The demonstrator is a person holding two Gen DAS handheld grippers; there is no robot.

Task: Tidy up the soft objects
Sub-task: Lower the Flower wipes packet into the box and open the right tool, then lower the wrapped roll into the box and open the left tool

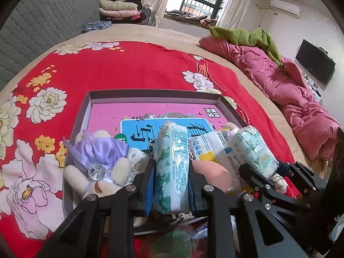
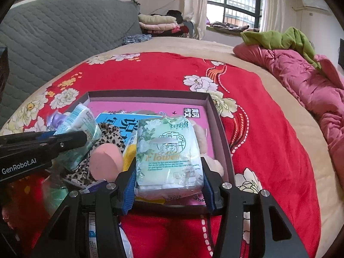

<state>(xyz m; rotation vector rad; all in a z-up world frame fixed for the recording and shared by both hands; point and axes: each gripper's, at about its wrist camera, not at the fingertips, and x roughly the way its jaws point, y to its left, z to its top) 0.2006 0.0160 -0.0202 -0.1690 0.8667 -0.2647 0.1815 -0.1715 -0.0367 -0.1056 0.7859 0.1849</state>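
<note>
Both tissue packs sit clamped over the box's [image 2: 223,126] near edge: left gripper [image 1: 171,167] grasping one [image 1: 172,161], right gripper [image 2: 168,178] another [image 2: 169,150]. If I let go carelessly, either could slide off the pile onto the bedspread [image 2: 268,150].

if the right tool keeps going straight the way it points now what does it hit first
Likely the cream plush toy lying in the box, right behind the tissue pack held in the right tool. Depth is unclear, so the pink book on the box floor could come first.
</note>
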